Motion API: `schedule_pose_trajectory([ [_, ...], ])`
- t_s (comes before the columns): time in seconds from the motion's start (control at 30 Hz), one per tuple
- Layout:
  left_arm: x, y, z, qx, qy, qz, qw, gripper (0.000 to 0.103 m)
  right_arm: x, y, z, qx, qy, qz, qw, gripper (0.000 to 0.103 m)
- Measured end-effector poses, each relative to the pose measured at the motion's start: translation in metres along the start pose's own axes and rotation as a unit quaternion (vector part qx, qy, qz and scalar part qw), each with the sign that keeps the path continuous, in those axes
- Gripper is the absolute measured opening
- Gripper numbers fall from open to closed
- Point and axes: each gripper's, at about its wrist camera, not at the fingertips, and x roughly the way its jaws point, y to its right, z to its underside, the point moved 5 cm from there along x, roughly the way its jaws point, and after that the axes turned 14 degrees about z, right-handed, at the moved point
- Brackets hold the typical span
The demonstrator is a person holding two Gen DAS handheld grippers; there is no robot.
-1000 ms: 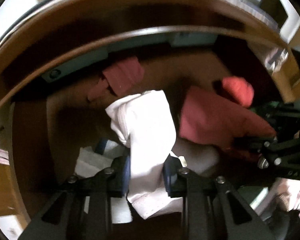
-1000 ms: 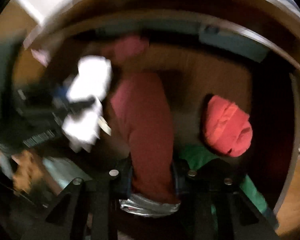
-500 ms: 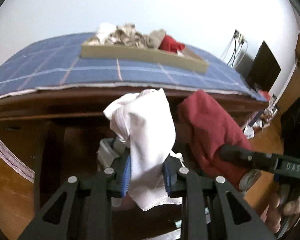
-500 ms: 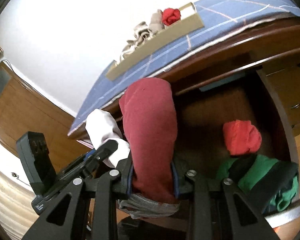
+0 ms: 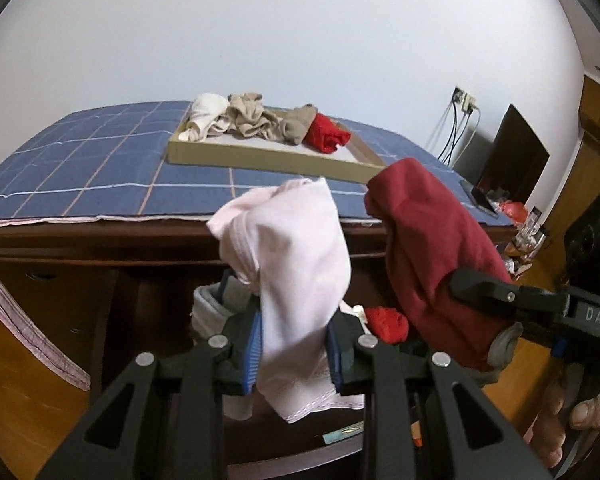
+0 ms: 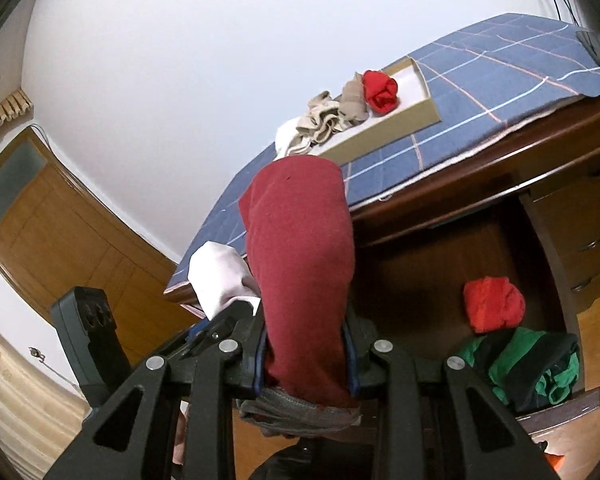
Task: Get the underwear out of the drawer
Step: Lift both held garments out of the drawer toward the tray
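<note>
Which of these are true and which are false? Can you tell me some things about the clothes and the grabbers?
1. The left gripper pinches a pale pink garment. True.
2. The right gripper is empty. False: it is shut on a dark red garment.
3. The tray on the blue checked cloth holds a bright red piece. True.
4. The open drawer has nothing in it. False: a red piece and a green one lie inside.
</note>
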Motion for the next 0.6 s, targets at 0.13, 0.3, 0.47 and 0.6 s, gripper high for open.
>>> schedule_pose_trajectory([
  [0.13,-0.012,0.003,-0.006,0.003,0.016,0.005,0.9999,0.026,-0.005,-0.006,-0.004,-0.007,0.012,0.002,1.0,0.032],
  [0.3,-0.024,0.007,-0.011,0.013,0.031,0.004,0.9994,0.026,-0.012,-0.012,-0.008,-0.013,0.027,0.0,1.0,0.032],
  [0.47,-0.032,0.009,-0.015,0.014,0.042,0.011,0.999,0.026,-0.015,-0.014,-0.012,-0.011,0.034,-0.001,0.999,0.032],
  [0.6,-0.041,0.006,-0.021,0.013,0.052,0.013,0.9985,0.026,-0.017,-0.016,-0.016,-0.009,0.043,0.001,0.999,0.032],
])
